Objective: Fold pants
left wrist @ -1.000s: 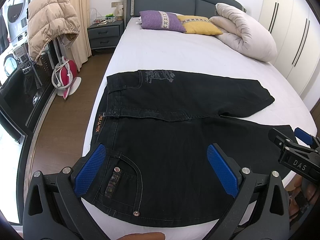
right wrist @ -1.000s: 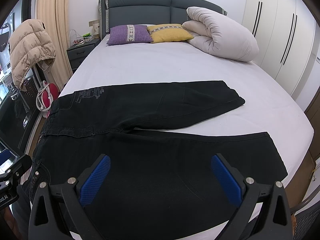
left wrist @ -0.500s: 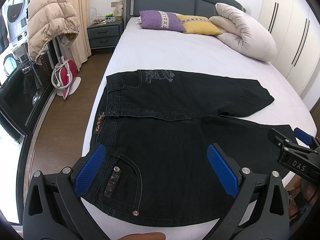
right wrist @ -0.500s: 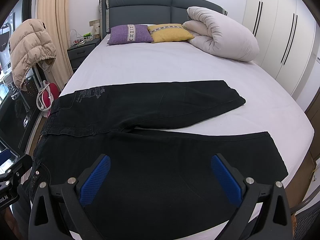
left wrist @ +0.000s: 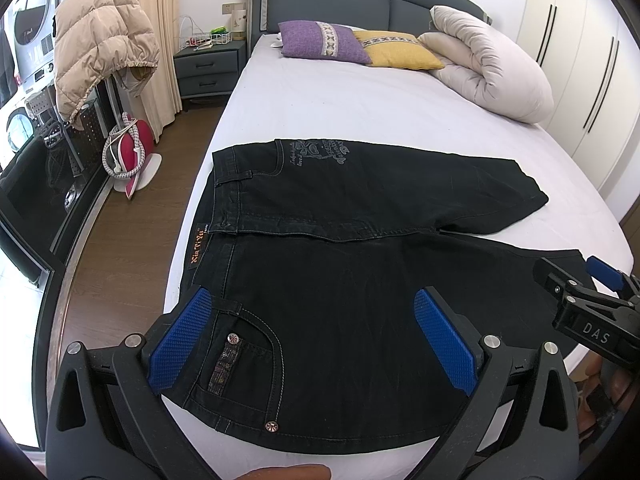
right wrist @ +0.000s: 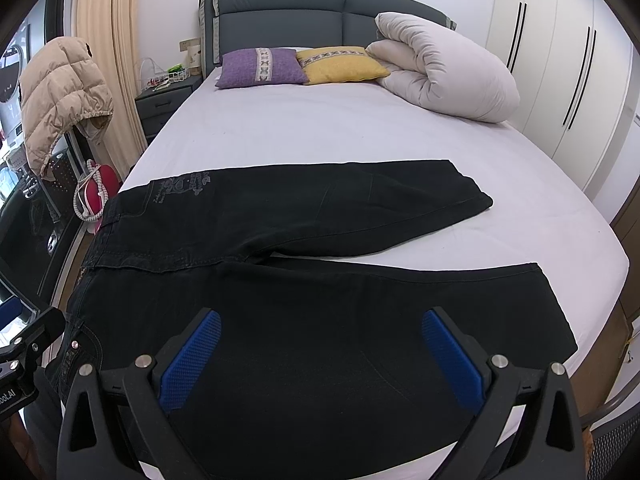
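— What's up by the headboard (right wrist: 280,12)?
— A purple pillow (right wrist: 262,66), a yellow pillow (right wrist: 340,65), and a rolled white duvet (right wrist: 444,68).
— And left of the bed (right wrist: 320,132)?
— A nightstand (left wrist: 208,70), plus a beige puffer jacket (left wrist: 100,52) hanging.

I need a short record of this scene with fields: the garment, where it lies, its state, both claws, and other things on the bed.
garment: black pants
surface: bed with white sheet
state: spread flat, legs apart, not yet folded
left claw: open, over the waist end, holding nothing
right claw: open, over the near leg, holding nothing
other things: purple pillow, yellow pillow, rolled duvet
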`<action>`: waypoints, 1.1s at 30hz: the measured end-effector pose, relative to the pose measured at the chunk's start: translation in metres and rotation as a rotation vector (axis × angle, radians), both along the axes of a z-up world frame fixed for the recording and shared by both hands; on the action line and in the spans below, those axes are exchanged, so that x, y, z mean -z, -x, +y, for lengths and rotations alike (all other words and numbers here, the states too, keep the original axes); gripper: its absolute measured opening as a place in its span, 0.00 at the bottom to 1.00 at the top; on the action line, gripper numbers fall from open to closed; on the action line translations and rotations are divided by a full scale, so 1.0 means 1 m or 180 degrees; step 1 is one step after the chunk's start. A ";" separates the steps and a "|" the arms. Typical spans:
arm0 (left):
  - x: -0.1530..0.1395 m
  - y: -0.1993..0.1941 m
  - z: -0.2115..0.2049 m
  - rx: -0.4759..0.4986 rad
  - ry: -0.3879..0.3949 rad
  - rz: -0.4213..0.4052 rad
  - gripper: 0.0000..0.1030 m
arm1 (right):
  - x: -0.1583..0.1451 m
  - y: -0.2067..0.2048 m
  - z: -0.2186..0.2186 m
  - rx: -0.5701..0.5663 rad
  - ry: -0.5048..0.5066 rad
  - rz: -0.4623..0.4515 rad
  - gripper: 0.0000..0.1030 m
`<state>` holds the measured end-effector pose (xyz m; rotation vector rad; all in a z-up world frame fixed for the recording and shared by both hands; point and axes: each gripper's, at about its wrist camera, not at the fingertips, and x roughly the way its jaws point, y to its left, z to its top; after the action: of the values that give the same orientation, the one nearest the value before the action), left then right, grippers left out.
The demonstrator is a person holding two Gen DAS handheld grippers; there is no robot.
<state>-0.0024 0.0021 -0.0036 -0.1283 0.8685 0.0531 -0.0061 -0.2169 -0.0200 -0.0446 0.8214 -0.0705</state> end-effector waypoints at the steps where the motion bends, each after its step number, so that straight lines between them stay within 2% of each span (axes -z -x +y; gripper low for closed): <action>1: 0.000 0.000 0.000 0.0000 -0.0001 0.0001 1.00 | 0.000 0.000 0.001 -0.0002 0.0001 0.0000 1.00; 16: 0.002 0.002 -0.001 -0.0002 -0.0004 0.0005 1.00 | 0.001 0.000 0.001 -0.0002 -0.0002 0.0003 1.00; 26: 0.014 0.007 -0.004 -0.0026 -0.0190 -0.0071 1.00 | 0.002 -0.001 0.006 -0.0018 -0.0013 0.0008 1.00; 29: 0.014 0.010 -0.005 0.0080 -0.0133 -0.0134 1.00 | 0.003 -0.002 0.009 -0.0080 -0.0058 -0.0002 1.00; 31: 0.016 0.005 -0.004 0.0214 -0.0039 -0.0075 1.00 | 0.003 -0.004 0.010 -0.0142 -0.0103 -0.0024 1.00; 33: 0.018 0.000 0.002 0.0414 0.0200 -0.0108 1.00 | 0.002 -0.006 0.009 -0.0241 -0.0169 -0.0065 1.00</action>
<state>-0.0026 0.0036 -0.0215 -0.1309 0.8430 -0.0979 0.0000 -0.2075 -0.0220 -0.0249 0.8001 0.0223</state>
